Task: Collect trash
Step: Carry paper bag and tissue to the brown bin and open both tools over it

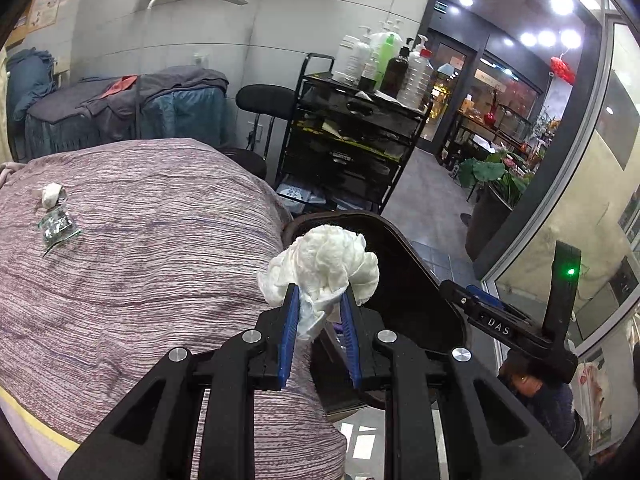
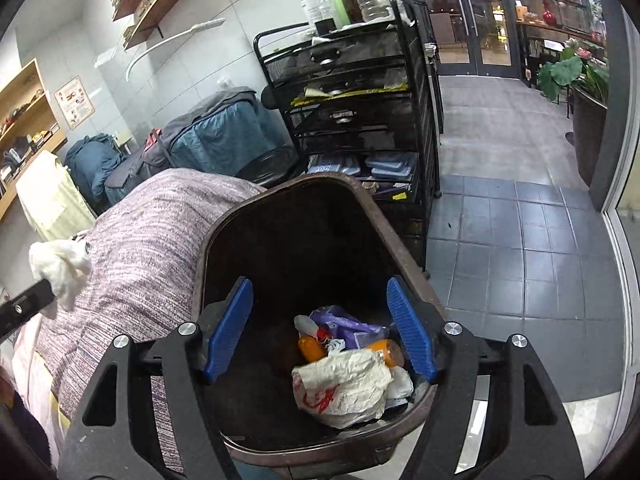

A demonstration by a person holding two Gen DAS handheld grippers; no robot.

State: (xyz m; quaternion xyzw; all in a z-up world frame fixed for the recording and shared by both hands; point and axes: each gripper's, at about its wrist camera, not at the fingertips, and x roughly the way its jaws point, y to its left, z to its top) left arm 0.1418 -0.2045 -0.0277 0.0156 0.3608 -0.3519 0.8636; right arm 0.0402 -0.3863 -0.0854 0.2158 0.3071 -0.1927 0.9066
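Left claw (image 1: 320,300) pinching a crumpled white tissue (image 1: 324,268) betw. its blue pads, held at the bed edge just beside the dark bin (image 1: 404,276). Right claw (image 2: 320,328) spread wide, nothing betw. the pads, hanging over the bin's open mouth; inside lie a crumpled bag (image 2: 344,388), purple wrapper (image 2: 340,324) & orange bottles (image 2: 310,348). More trash on the striped bedcover (image 1: 132,248): a small tissue wad (image 1: 51,194) & clear wrapper (image 1: 58,228), well apart from the bin

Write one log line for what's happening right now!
left hand-held gripper: holds tissue wad | right hand-held gripper: open over bin
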